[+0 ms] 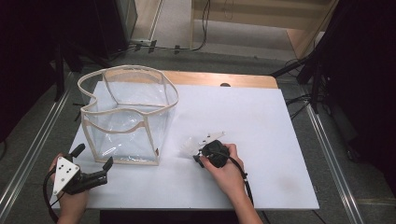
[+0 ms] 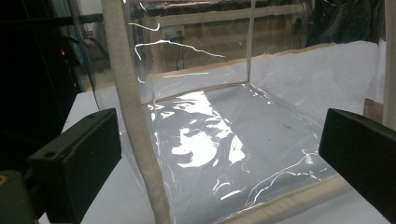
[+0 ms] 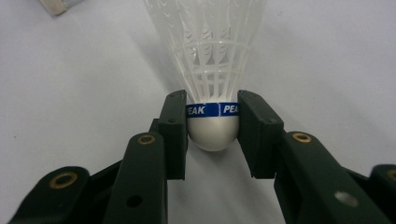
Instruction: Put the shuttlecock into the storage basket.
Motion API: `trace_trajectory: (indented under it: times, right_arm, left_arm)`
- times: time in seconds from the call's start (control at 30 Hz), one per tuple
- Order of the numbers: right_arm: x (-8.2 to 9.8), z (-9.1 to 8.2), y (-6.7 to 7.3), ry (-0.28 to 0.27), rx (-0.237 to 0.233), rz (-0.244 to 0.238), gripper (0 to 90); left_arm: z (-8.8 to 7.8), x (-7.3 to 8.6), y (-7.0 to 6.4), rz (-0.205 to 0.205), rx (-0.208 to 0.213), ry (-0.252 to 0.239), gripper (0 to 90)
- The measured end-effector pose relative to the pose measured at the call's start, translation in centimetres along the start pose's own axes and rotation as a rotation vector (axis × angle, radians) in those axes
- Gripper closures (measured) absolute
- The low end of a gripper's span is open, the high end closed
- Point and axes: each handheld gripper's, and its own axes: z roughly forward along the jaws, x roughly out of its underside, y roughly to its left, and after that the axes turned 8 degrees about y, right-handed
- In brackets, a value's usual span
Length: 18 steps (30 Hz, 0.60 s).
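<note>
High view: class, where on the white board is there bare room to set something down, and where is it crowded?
Bare: the white board right of the shuttlecock, out to its right edge, and the near strip between the two hands. Crowded: the left part, where the clear bag stands with the left gripper at its corner.

White plastic shuttlecock (image 3: 212,70), blue band, lying on white table, rounded head between claw pads.

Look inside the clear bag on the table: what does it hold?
Nothing visible: through the clear bag only its glossy floor and the white table show. The shuttlecock lies outside, clamped by the right gripper.
</note>
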Motion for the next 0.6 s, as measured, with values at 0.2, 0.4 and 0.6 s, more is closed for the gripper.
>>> trace_trajectory:
  times: [0.2,0.4,0.6]
  right_arm:
    - [0.0,-0.6,-0.2,-0.02,-0.003,0.012,63.0]
    - [-0.1,-1.4,-0.6,-0.049,-0.002,0.02,63.0]
    - [-0.4,-2.1,-0.8,-0.067,0.004,0.022,63.0]
  left_arm:
    - [0.0,0.0,0.0,0.0,0.0,0.0,0.0]
    - [0.0,0.0,0.0,0.0,0.0,0.0,0.0]
    - [0.0,0.0,0.0,0.0,0.0,0.0,0.0]
